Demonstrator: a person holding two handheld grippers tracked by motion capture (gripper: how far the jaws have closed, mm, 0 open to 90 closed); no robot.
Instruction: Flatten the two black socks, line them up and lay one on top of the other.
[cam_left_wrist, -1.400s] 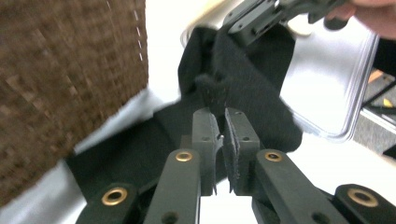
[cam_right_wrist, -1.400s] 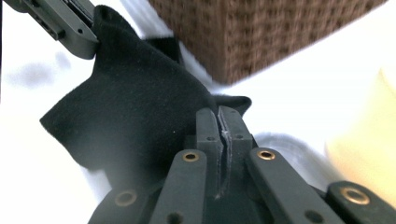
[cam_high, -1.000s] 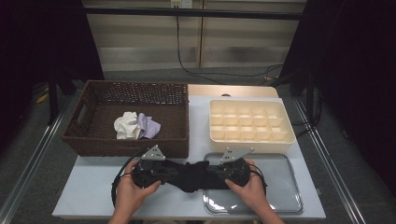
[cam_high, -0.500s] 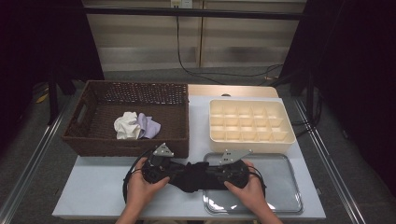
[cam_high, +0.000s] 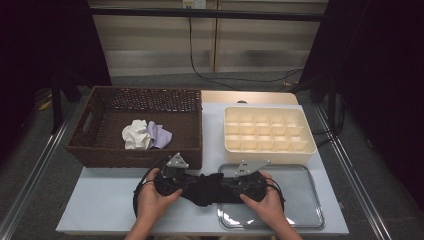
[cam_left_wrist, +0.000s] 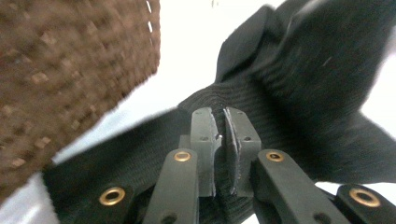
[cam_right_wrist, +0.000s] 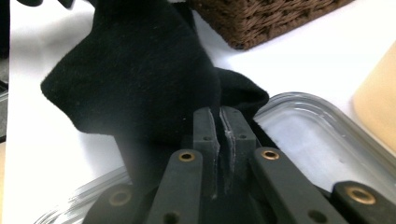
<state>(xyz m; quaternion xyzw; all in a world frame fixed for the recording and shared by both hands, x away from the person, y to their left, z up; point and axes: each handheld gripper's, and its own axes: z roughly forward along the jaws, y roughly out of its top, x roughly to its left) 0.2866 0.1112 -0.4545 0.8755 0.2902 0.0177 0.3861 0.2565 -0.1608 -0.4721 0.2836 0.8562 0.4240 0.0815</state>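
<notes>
Tongs left (cam_left_wrist: 219, 135) and right (cam_right_wrist: 219, 133) both clamp black cloth (cam_high: 205, 186), the left just closing

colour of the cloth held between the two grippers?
Black, plain, with a fine ribbed knit. The black cloth shows best in the left gripper view.

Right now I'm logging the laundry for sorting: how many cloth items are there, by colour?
Black cloth: 1, held between both grippers
White cloth: 1, in the wicker basket
Lilac cloth: 1, in the basket beside the white one
Total: 3
</notes>
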